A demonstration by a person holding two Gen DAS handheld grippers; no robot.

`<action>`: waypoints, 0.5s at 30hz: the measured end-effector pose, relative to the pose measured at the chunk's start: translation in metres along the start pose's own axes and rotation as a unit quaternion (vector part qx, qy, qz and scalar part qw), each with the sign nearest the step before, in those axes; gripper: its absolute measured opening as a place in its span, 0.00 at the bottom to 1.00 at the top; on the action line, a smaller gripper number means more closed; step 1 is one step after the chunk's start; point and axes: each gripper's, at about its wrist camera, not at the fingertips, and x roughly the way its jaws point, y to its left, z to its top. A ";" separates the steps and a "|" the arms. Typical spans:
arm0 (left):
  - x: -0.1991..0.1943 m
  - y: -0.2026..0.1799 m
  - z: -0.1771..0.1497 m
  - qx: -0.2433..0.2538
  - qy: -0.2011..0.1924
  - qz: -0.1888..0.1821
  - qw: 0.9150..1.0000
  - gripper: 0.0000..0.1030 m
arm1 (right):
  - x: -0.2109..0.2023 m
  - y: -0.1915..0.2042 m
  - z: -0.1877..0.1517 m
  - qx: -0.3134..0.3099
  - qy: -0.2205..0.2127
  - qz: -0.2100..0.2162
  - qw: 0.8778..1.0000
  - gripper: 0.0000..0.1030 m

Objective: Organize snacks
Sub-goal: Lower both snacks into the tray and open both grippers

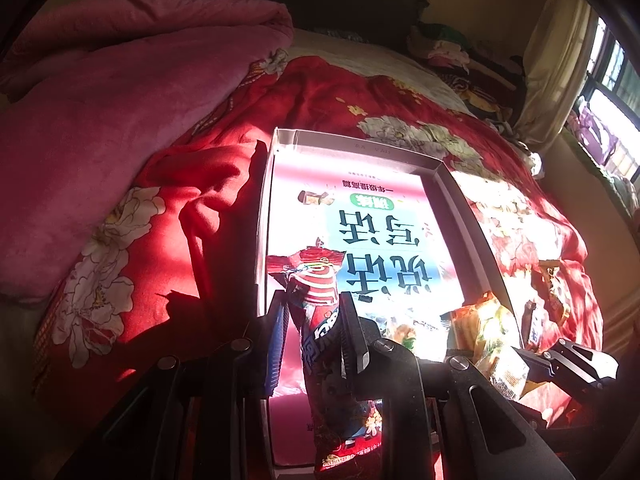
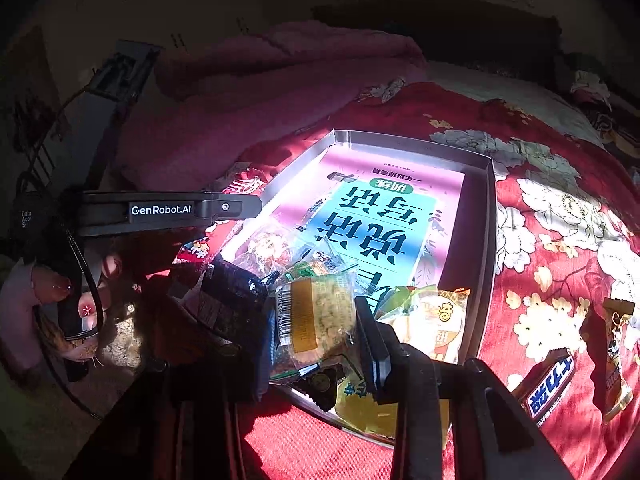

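Left tongs (image 1: 314, 320) are clamped on a red snack packet (image 1: 320, 300), pads pressing both its sides; the packet stands upright between the fingers, its crimped top sticking up past the tips. We hold it over the near left part of the shallow cardboard box (image 1: 440, 168), which lies on the bed's red floral bedspread (image 1: 168, 248).

Right tongs (image 2: 316, 320) grip a clear-wrapped pastry packet (image 2: 316, 312), a finger against each side. It sits over the near end of the same box (image 2: 490, 200), just above a small heap of wrapped snacks (image 2: 280, 248) already inside. A yellow-orange packet (image 2: 436, 320) lies just right of it in the box.

A pink booklet with a blue panel (image 2: 380, 216) lines the box floor.

On the bedspread (image 2: 560, 272), right of the box: a dark snack bar with blue lettering (image 2: 550, 390) and a brown-gold packet (image 2: 618, 356), near each other, both outside the box.

The pink blanket (image 1: 120, 100) is bunched up beyond the box on the left.
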 end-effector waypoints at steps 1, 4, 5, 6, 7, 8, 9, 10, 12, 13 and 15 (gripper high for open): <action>0.001 0.000 0.000 0.001 0.001 0.001 1.000 0.25 | 0.000 0.000 0.000 -0.001 0.000 0.001 1.000 0.36; 0.002 0.000 0.000 0.000 0.002 0.001 1.000 0.25 | -0.001 0.002 0.000 -0.007 -0.001 -0.004 1.000 0.37; 0.002 0.000 0.000 0.000 0.002 0.001 1.000 0.25 | -0.001 0.002 0.000 -0.007 -0.001 -0.003 1.000 0.38; 0.002 0.000 0.000 -0.001 0.003 0.001 1.000 0.25 | -0.002 0.003 0.000 -0.007 -0.001 -0.002 1.000 0.38; 0.003 0.001 0.000 -0.001 0.003 0.000 1.000 0.25 | -0.003 0.003 -0.001 -0.007 -0.002 -0.001 1.000 0.38; 0.003 0.001 0.000 -0.001 0.003 -0.001 1.000 0.25 | -0.004 0.004 -0.001 -0.007 -0.003 -0.001 1.000 0.38; 0.003 0.001 0.000 -0.002 0.003 -0.001 1.000 0.25 | -0.006 0.004 -0.001 -0.007 -0.004 -0.001 1.000 0.38; 0.003 0.001 0.000 -0.002 0.002 -0.002 1.000 0.25 | -0.007 0.004 -0.001 -0.006 -0.006 -0.001 1.000 0.39; 0.003 0.001 0.000 -0.004 0.003 -0.002 1.000 0.25 | -0.011 0.004 -0.001 -0.004 -0.010 -0.001 1.000 0.40; 0.003 0.001 0.000 -0.004 0.003 -0.001 1.000 0.25 | -0.013 0.004 0.000 -0.002 -0.013 0.000 1.000 0.42; 0.002 0.001 0.000 -0.005 0.001 -0.001 1.000 0.25 | -0.017 0.003 0.001 0.002 -0.018 0.000 1.000 0.43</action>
